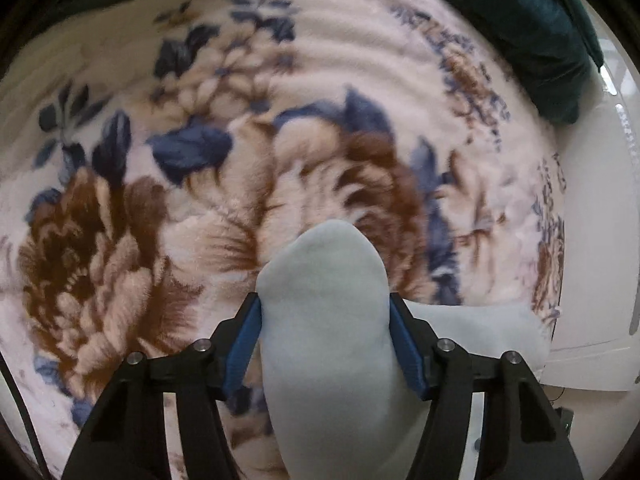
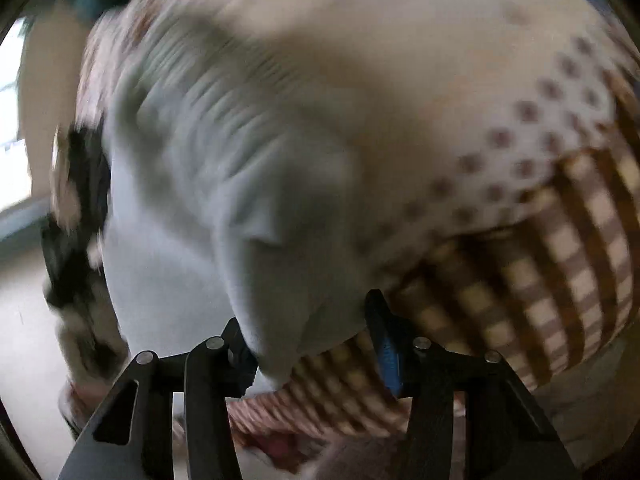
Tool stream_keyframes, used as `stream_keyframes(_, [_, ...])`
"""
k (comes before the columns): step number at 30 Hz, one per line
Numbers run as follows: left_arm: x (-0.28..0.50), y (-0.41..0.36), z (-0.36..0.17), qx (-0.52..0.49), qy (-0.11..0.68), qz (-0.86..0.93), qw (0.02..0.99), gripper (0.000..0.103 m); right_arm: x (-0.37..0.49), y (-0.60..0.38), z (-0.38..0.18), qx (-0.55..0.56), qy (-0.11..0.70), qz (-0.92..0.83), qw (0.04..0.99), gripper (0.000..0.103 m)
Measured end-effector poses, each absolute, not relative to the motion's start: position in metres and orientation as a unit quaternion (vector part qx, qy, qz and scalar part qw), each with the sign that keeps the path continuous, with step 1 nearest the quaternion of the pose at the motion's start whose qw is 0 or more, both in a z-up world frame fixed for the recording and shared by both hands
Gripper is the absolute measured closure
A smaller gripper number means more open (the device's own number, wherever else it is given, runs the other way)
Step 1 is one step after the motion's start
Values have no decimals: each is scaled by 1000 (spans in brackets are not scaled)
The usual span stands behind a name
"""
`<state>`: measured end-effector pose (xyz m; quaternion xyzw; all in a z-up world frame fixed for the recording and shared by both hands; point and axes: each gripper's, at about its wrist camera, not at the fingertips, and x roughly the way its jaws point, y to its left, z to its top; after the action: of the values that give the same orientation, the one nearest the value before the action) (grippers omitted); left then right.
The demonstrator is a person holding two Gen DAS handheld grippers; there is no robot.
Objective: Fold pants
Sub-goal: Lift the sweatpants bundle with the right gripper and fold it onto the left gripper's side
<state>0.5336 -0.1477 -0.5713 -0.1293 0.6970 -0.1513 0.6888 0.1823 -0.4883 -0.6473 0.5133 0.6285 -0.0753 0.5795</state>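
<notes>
Left wrist view: the left gripper (image 1: 324, 312) has its blue pads (image 1: 242, 344) against both sides of a bunched fold of the pale blue pants (image 1: 324, 320), so it is pinching the cloth. The fold rises between the fingers and a further flap trails off toward the right edge of the bed. Beneath lies the floral blanket (image 1: 200, 160), ridged and soft. A dark teal cushion (image 1: 520, 32) sits at the bed's far right corner.

Right wrist view: heavy blur. The right gripper (image 2: 308, 328) stands with fingers apart; a peak of the pants (image 2: 256, 260) sits between them, pressing the left finger, while a clear gap remains at the blue pad (image 2: 386, 354) on the right. Not gripped, by my reading. A dotted fabric (image 2: 520, 120) and a brown checked cloth (image 2: 540, 260) lie to the right.

Risks: the right pads may close on a single layer or slip off the peak, leaving the fold skewed. The left pinch holds a thick wad, which could drag the blanket's pile or shed an inner layer.

Unclear: the dark blurred shape at the left of the right view cannot be identified. The waistband, the hems and the pants' full outline are out of view in both.
</notes>
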Motion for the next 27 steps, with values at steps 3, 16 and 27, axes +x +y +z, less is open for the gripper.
stream_keyframes(3, [533,-149,-563,-129,690,-155,695,39,191,-491,-650,513,640,-57,569,52])
stream_keyframes(16, [548,-146,-551,-197,670,-171,696,56,200,-409,-629,550,628,40,550,55])
stream_keyframes(27, [547,-137,-534,-173,672,-167,701,49,192,-383,-629,492,678,20,546,28])
